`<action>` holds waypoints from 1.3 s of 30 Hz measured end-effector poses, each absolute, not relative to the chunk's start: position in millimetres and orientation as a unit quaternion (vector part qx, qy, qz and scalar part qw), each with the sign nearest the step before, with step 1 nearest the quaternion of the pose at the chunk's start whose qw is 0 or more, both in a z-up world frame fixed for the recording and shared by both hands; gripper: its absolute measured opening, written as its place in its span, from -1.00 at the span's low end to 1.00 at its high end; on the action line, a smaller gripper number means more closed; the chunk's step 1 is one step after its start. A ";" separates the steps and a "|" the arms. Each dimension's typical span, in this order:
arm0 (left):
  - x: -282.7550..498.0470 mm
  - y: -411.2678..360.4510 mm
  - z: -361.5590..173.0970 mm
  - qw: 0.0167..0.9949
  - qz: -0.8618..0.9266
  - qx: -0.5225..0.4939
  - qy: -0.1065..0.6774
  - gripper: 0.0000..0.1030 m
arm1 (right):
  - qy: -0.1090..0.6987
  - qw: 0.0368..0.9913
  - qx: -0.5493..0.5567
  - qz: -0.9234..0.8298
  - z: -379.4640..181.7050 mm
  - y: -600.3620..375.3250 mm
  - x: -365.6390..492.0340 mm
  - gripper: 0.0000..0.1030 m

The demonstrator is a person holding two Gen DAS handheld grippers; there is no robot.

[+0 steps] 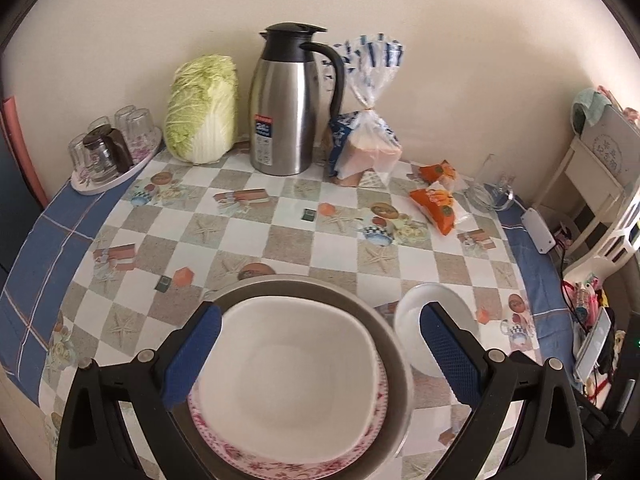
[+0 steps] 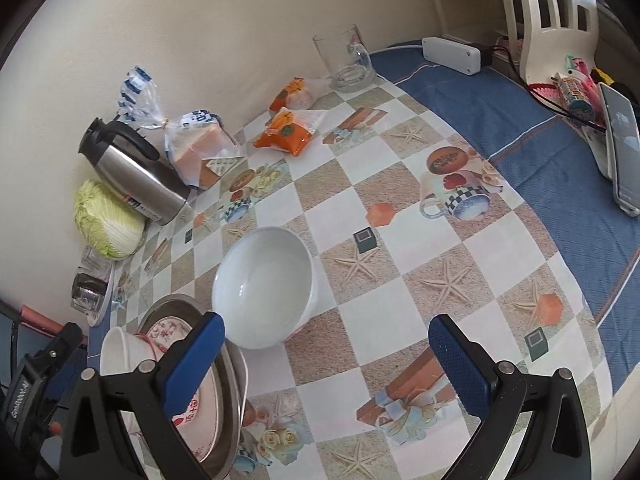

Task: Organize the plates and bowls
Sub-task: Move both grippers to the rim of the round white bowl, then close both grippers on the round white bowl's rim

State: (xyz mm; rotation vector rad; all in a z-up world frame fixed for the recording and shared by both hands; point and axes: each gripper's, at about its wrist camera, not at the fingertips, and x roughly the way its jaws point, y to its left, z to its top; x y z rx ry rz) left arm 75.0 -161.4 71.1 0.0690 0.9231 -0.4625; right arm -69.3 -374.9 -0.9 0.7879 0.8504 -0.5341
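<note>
A white squarish bowl point(image 1: 288, 376) sits on a pink floral plate point(image 1: 280, 466), which lies in a metal plate point(image 1: 384, 320) at the table's near edge. My left gripper point(image 1: 320, 356) is open and hovers over this stack. A round white bowl point(image 1: 460, 312) stands on the table to the right of the stack. In the right wrist view the round white bowl point(image 2: 266, 284) is ahead and left of my open, empty right gripper point(image 2: 326, 360). The stack point(image 2: 208, 408) lies at the lower left there, behind my left finger.
At the back stand a steel thermos jug point(image 1: 286, 104), a cabbage point(image 1: 202, 110), bagged bread point(image 1: 364, 148), orange snack packets point(image 1: 436, 200), a glass mug point(image 1: 490, 192) and a tray of glasses point(image 1: 112, 156). A white power strip point(image 2: 452, 54) and a phone point(image 2: 622, 148) lie on the right.
</note>
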 end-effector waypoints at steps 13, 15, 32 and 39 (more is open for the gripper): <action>79.3 -288.0 46.1 0.821 -0.252 0.220 0.464 0.92 | 0.443 0.785 0.346 -0.261 -37.3 -390.5 -42.5 1.00; 81.7 -300.1 31.7 0.811 -0.249 0.234 0.474 0.78 | 0.446 0.785 0.345 -0.258 -41.7 -389.8 -38.6 0.93; 114.3 -322.6 -53.6 0.772 -0.211 0.209 0.561 -0.42 | 0.452 0.788 0.362 -0.209 -69.0 -383.1 -10.0 -0.40; 110.8 -324.0 -52.1 0.766 -0.237 0.196 0.565 -0.49 | 0.448 0.787 0.369 -0.207 -70.3 -384.6 -9.5 -0.64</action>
